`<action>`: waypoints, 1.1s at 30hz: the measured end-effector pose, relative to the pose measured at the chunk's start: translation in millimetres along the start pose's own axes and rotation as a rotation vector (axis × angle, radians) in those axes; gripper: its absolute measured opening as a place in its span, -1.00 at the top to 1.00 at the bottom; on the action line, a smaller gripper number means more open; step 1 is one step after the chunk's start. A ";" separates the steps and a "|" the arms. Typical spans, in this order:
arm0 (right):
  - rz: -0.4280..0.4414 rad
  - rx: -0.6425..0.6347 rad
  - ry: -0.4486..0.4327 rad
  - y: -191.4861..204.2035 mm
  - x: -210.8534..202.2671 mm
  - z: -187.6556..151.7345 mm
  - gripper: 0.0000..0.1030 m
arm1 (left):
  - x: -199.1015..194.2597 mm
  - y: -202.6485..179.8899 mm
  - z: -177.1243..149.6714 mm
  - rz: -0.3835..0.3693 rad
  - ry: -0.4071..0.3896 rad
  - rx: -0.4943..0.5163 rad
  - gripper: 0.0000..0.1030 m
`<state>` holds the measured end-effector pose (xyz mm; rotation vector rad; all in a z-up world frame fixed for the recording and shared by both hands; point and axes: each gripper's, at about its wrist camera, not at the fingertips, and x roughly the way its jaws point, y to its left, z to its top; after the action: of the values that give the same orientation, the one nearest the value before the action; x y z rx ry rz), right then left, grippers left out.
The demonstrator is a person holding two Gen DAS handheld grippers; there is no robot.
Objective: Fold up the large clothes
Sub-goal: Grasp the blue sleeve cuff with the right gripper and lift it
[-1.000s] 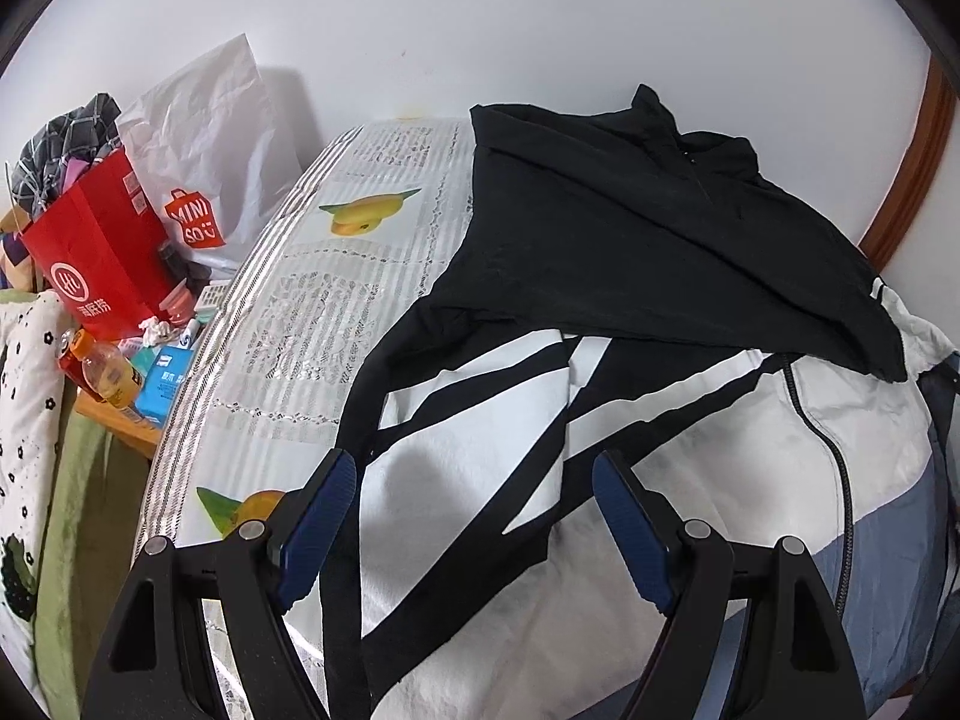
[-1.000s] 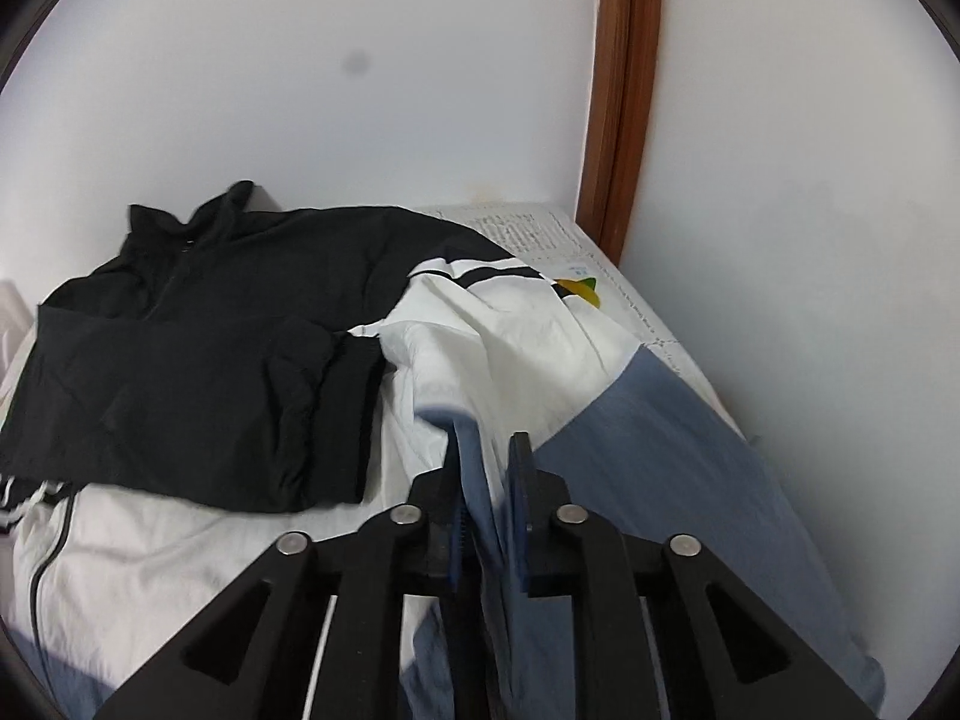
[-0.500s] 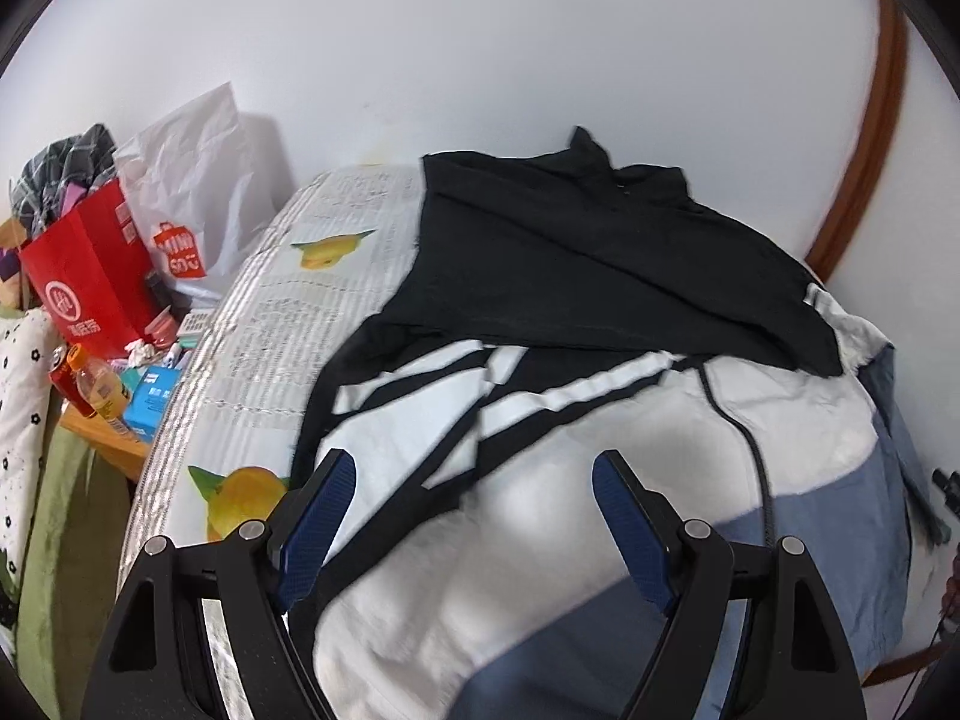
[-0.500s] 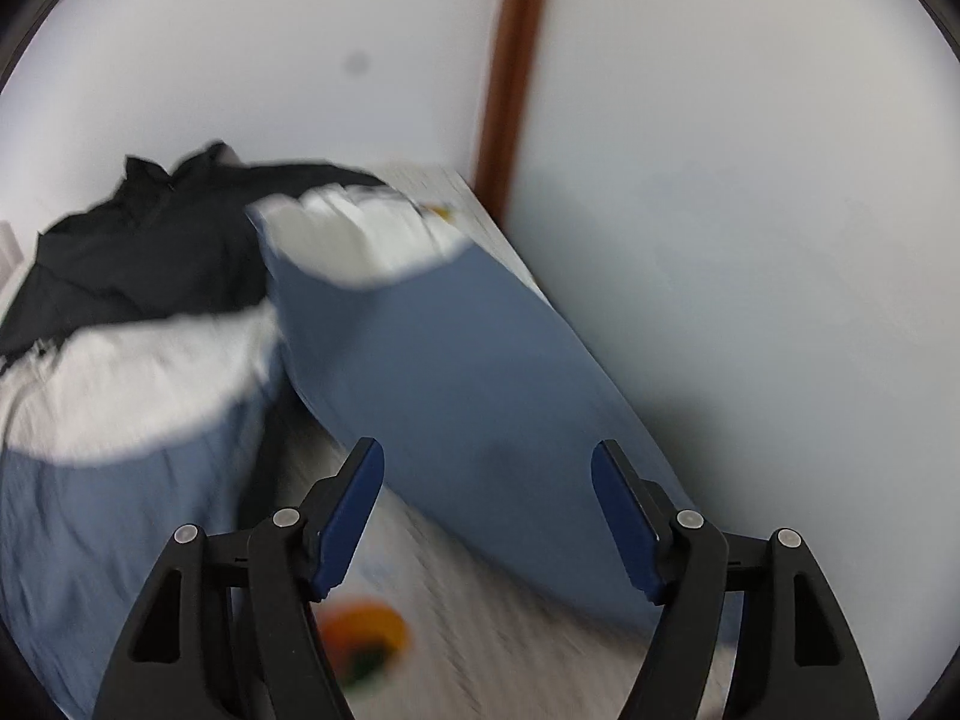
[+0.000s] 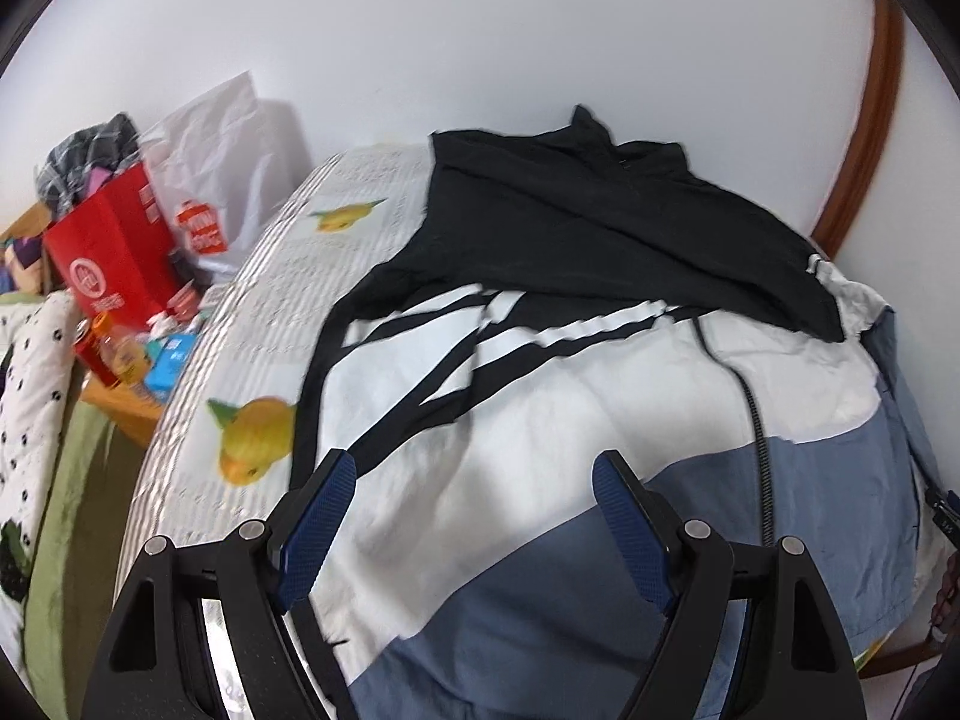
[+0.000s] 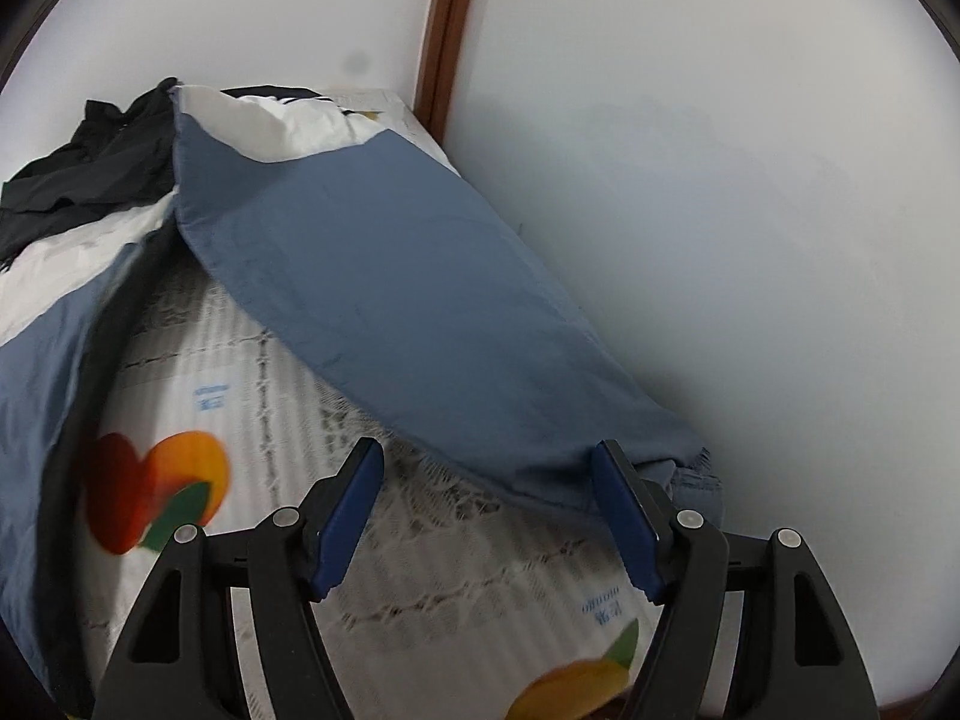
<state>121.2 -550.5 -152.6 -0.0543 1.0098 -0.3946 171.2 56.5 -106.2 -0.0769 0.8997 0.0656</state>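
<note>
A large jacket (image 5: 570, 420), black at the top, white with black stripes in the middle and blue at the hem, lies spread on the bed. My left gripper (image 5: 474, 480) is open and empty above its white and blue front. In the right wrist view the jacket's blue sleeve (image 6: 390, 300) lies stretched along the bed beside the wall. My right gripper (image 6: 489, 468) is open and empty just short of the sleeve's cuff end (image 6: 690, 468).
The bed sheet (image 6: 270, 420) has a grey print with fruit pictures. White walls (image 6: 720, 180) close off the far and right sides, with a brown wooden post (image 6: 447, 30) in the corner. Left of the bed, a red bag (image 5: 108, 258), a white bag (image 5: 222, 168) and bottles crowd a small table.
My right gripper has opened and let go of the blue sleeve, which now lies stretched out along the wall. My left gripper has pulled back toward the blue hem and stays open.
</note>
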 end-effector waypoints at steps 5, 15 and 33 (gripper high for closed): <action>-0.065 -0.018 -0.006 3.2 9.1 13.2 0.77 | 0.5 13.5 -2.5 0.043 -0.001 -0.007 -0.55; -0.110 -0.008 -0.213 12.5 -61.0 68.5 0.95 | 26.2 42.6 -4.9 0.062 0.030 0.023 -0.55; 0.213 -0.183 -0.443 222.1 -126.3 176.6 0.95 | 63.4 75.9 -17.4 -0.010 0.092 -0.006 -0.55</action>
<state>275.0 -324.6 -5.0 -0.1890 0.6031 -0.0852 190.2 132.0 -169.7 -0.0906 0.9907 0.0560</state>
